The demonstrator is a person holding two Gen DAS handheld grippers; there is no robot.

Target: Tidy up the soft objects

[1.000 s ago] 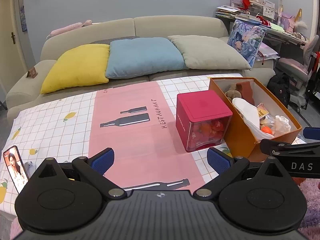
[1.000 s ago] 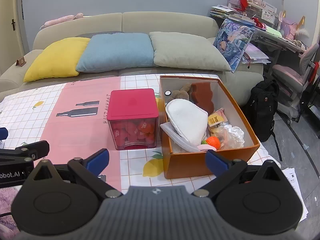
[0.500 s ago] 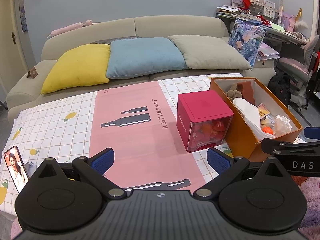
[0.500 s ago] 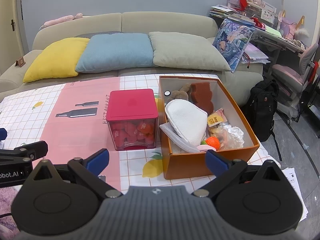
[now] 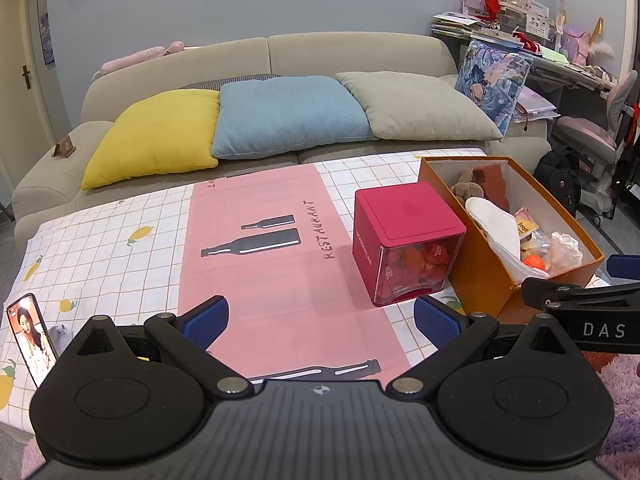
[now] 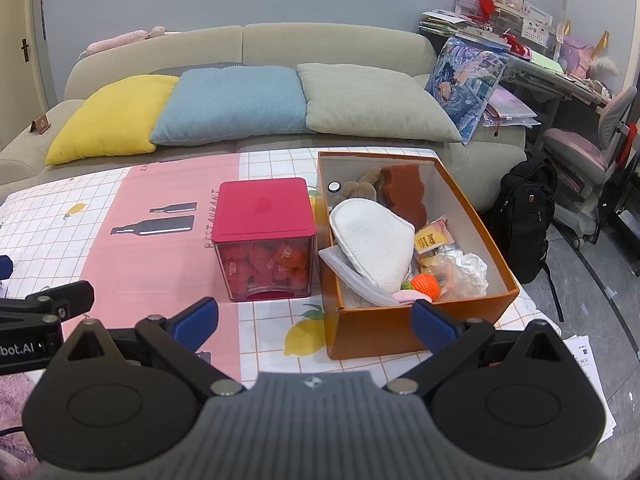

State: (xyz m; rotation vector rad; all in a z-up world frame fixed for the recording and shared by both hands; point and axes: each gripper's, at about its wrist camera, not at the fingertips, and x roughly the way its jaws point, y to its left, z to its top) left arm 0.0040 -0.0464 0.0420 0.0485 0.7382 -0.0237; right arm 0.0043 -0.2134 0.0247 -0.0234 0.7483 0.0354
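On the worktop [image 6: 120, 240], spread with a checked lemon-print cloth and a pink runner bearing bottle prints, an orange box [image 6: 416, 328] stands at the right side, just beside a red-lidded cube container [image 6: 262, 208] whose clear walls show red pieces inside. Within the orange box lie the soft things: a white padded cloth [image 6: 372, 240] tilted over a clear pouch, a brown sponge [image 6: 404, 192] leaning at the far end, a brown plush toy [image 6: 360, 188] next to it, an orange knitted ball [image 6: 426, 285] near the front wall, and crumpled plastic wrap [image 6: 464, 268] toward the right wall. From the left wrist view the same orange box [image 5: 488, 284] sits right of the cube container [image 5: 408, 212], and a phone [image 5: 30, 336] stands propped at the near left edge of the cloth. Both tools hover over the near edge of the worktop, touching nothing: the left tongs [image 5: 320, 316] have their blue-tipped fingers wide apart and empty, and the right tongs [image 6: 316, 318] are likewise spread wide with nothing between them, the front wall of the orange box just beyond the right finger. Behind the worktop a beige sofa [image 6: 328, 44] carries a yellow cushion [image 6: 112, 116], a blue cushion [image 6: 236, 100] and a grey-green cushion [image 6: 372, 100].
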